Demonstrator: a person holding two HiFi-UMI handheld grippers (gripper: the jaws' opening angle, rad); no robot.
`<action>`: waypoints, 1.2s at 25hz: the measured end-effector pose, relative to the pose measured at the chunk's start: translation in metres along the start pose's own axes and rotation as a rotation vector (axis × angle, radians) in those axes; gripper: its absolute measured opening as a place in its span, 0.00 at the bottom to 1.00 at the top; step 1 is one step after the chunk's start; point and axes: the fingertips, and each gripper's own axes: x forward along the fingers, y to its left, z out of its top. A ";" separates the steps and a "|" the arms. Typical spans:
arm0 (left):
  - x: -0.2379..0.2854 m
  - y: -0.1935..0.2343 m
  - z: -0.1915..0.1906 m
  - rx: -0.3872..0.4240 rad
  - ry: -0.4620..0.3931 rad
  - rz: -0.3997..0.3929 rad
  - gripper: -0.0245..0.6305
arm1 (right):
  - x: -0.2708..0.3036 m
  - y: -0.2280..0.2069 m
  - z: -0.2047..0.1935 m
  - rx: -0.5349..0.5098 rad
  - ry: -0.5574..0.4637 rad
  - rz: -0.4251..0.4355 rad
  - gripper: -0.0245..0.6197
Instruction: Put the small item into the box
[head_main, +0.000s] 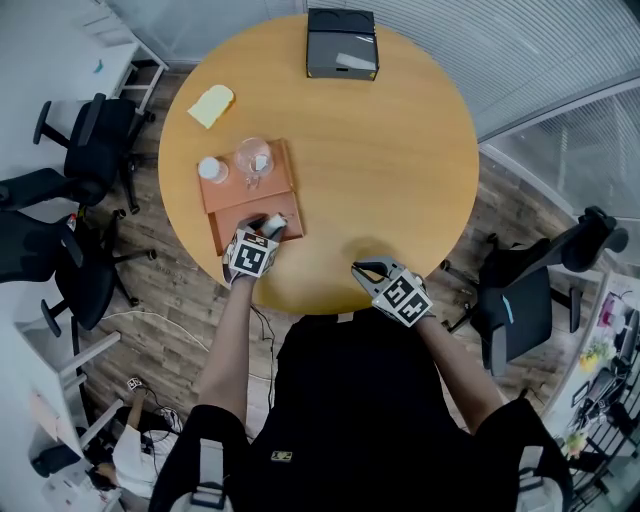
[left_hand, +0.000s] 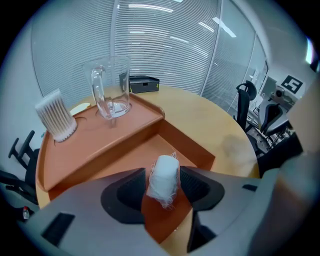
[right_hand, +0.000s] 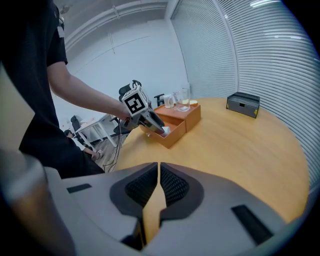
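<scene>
Left gripper (left_hand: 163, 189) stands open around the white gauze roll (left_hand: 164, 177), which looks light, soft, fraying; pinch gently across its sides

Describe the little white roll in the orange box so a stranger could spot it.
On the round wooden table, find the orange stepped box. The white roll stands alone in its lower compartment, between the open jaws of the left tool. Unlike the swab jar and glass jug on the upper step, it has loose threads.

White roll (left_hand: 164, 180), orange box (left_hand: 115, 142), tan table (head_main: 400, 180), black case (head_main: 341, 45)
</scene>
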 end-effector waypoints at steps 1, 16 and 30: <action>0.000 -0.001 -0.001 -0.016 0.002 -0.006 0.39 | 0.000 0.000 0.000 -0.002 -0.001 0.000 0.06; -0.052 0.003 0.009 -0.156 -0.211 0.099 0.41 | 0.003 0.013 0.017 -0.030 -0.054 -0.002 0.06; -0.134 -0.044 -0.011 -0.259 -0.451 0.023 0.05 | 0.013 0.034 0.030 -0.028 -0.099 -0.035 0.06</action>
